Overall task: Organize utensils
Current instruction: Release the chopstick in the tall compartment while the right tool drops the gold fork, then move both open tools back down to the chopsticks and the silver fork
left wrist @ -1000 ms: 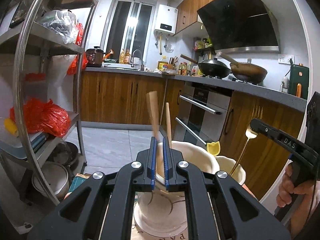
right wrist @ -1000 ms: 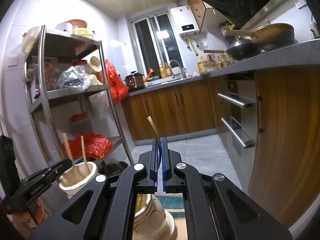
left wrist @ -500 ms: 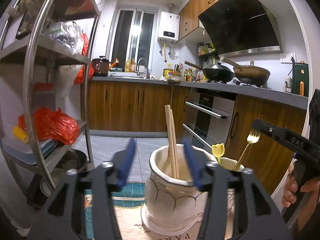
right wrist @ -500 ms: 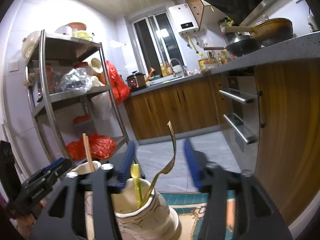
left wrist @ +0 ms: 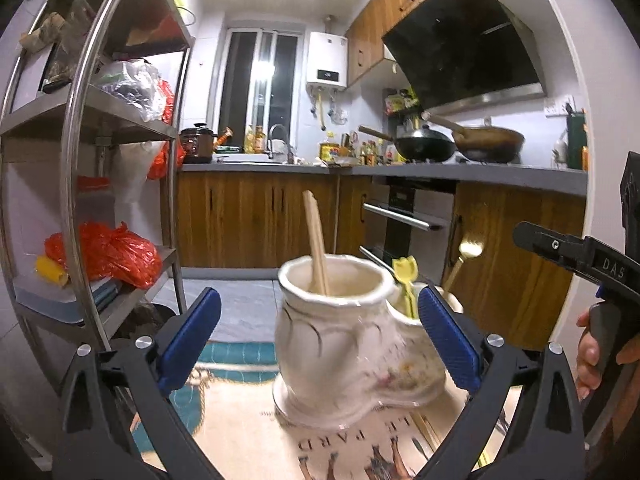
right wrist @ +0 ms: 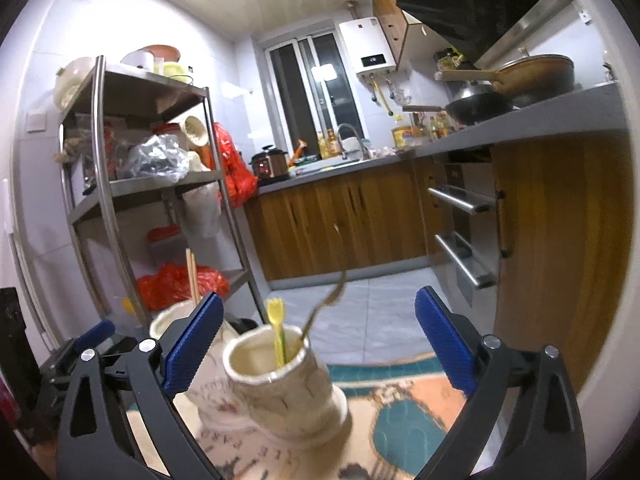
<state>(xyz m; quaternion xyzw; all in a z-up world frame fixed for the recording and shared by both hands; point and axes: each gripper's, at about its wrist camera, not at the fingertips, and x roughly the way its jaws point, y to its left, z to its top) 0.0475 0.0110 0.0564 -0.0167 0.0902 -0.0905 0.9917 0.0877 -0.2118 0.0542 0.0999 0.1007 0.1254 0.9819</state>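
Both tongs stand wide open and hold nothing; the left gripper [left wrist: 318,338] brackets the chopstick holder [left wrist: 340,344], the right gripper [right wrist: 318,344] brackets the cutlery holder [right wrist: 280,384].

Procedure, as judged: the deposit step appears complete, so draw each tong straight back and slightly up; keep the blue pads [left wrist: 192,336] apart from the ceramic walls; avoid brushing the protruding handles, since a nudge could tip a vase.

Condition of the items: the wooden chopsticks [left wrist: 316,244] stand tilted in the cream vase directly between the left tong's fingers; a yellow fork [right wrist: 276,330] and a gold fork [right wrist: 326,300] lean in the second vase, between the right tong's fingers; both vases rest touching, on a printed mat [left wrist: 240,432] below the tongs.
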